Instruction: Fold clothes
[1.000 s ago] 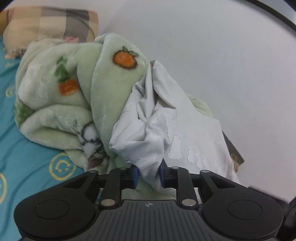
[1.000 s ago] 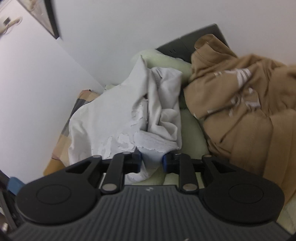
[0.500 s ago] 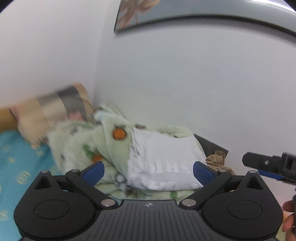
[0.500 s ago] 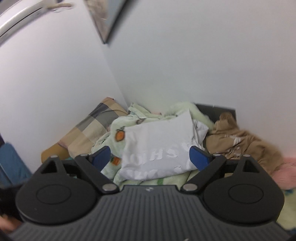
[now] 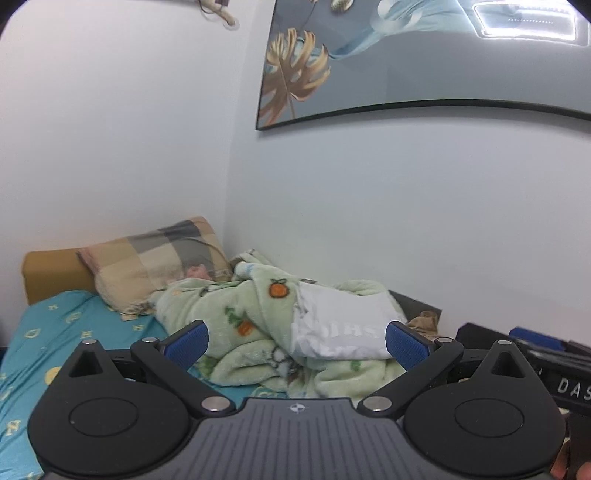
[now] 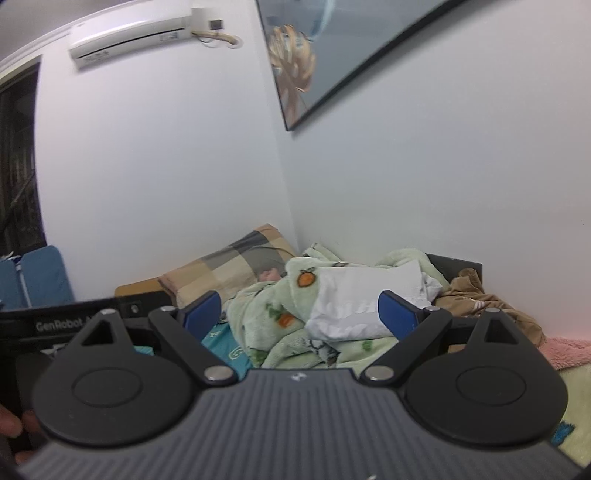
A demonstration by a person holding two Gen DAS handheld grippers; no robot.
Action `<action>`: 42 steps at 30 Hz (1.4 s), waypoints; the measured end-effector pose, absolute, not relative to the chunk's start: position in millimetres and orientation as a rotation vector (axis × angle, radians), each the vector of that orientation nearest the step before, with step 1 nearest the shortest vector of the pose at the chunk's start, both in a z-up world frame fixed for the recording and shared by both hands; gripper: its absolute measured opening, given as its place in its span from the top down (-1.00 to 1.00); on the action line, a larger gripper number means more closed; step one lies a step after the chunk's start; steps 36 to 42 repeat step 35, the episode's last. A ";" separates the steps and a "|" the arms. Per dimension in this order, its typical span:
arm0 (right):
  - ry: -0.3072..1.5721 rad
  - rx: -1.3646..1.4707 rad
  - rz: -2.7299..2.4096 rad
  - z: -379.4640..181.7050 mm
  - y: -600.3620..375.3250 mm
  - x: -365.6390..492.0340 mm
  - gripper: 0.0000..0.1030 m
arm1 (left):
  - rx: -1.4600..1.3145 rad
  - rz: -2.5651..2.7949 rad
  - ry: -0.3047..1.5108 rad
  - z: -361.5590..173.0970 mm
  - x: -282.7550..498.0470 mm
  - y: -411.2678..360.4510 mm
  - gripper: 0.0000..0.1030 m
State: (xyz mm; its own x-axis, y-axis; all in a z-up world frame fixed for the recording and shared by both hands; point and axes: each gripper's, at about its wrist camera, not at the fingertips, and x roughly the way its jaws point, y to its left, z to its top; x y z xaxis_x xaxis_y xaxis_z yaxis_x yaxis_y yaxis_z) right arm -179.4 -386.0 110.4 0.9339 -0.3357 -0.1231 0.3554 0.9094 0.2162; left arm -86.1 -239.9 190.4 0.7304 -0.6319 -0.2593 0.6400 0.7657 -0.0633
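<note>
Left gripper [image 5: 297, 341] held above the bed, jaws spread wide, nothing between the blue pads [image 5: 186, 341]. Right gripper [image 6: 299, 310] likewise wide open and empty, blue pads [image 6: 397, 312] clear of all cloth. Folded white garment with cracked white lettering [image 5: 341, 326] lying well ahead of both grippers, toward the bed's far corner by the two walls, resting on top of a rumpled pale green fleece blanket printed with orange fruit [image 5: 236, 314]; same garment in the right wrist view [image 6: 354, 302], touching the blanket beneath it, apart from either gripper. Crumpled tan-brown garment [image 6: 484, 301] just beside the white one, along the far edge against the wall, partly on a dark board [image 6: 456, 266]. Beige and grey checked pillow [image 5: 155, 264] at the head of the bed, touching the blanket's edge. Teal bedsheet with yellow ring marks [image 5: 48, 339] bare on the near left side. Pink fluffy cloth [image 6: 567, 350] at the right edge, near the brown garment. Framed leaf picture [image 5: 369, 62] on the wall above the bed; white wall air conditioner [image 6: 129, 33] on the adjoining wall. Right gripper's black body also visible at the right edge of the left wrist view [image 5: 554, 354].
</note>
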 end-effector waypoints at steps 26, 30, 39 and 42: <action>0.095 0.167 -0.422 60.4 -361.4 -161.9 -0.81 | 0.048 -0.626 0.241 139.5 -96.0 -182.6 -0.99; 0.097 0.163 -0.423 60.0 -359.6 -160.0 -0.81 | 0.037 -0.623 0.249 139.4 -93.7 -178.9 -0.99; 0.093 0.159 -0.421 61.5 -357.1 -161.3 -0.81 | 0.039 -0.628 0.247 140.3 -93.9 -177.0 -0.99; 0.093 0.159 -0.421 61.5 -357.1 -161.3 -0.81 | 0.039 -0.628 0.247 140.3 -93.9 -177.0 -0.99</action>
